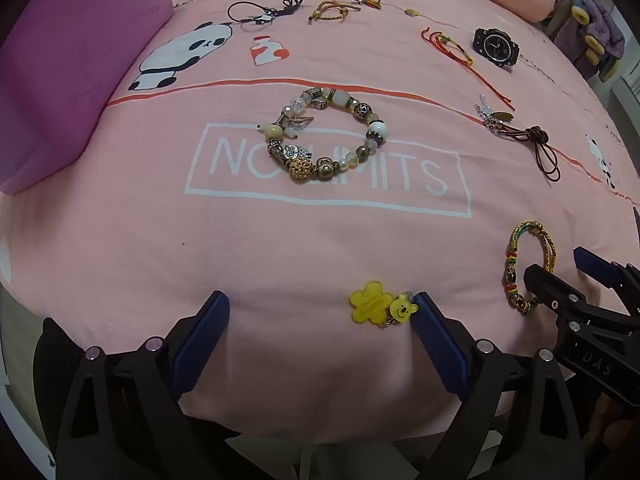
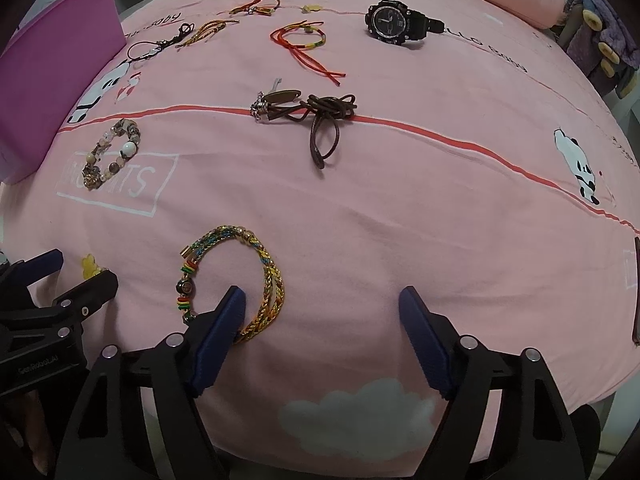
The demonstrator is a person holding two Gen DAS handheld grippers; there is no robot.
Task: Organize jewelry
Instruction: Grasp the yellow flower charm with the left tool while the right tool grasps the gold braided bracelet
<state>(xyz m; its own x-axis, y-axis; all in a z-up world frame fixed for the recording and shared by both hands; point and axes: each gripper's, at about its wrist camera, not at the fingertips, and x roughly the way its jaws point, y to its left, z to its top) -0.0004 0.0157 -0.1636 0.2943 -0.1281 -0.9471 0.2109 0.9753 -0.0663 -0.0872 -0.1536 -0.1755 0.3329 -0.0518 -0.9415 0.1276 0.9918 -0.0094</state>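
Pink bedsheet (image 1: 320,248) strewn with bracelets

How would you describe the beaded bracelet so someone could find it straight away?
Start at the white NO LIMITS box printed on the pink sheet, right of the purple box. The beaded bracelet lies across the top edge of that print. It is the only ring of chunky mixed beads with a metal owl charm; the others are cords, braids or a watch.

On the pink printed bedsheet (image 1: 320,248), the chunky beaded bracelet (image 1: 332,136) is the landmark: purple box (image 1: 72,60) left, black wristwatch (image 1: 496,46) behind-right (far), yellow flower charm (image 1: 370,304) in front.
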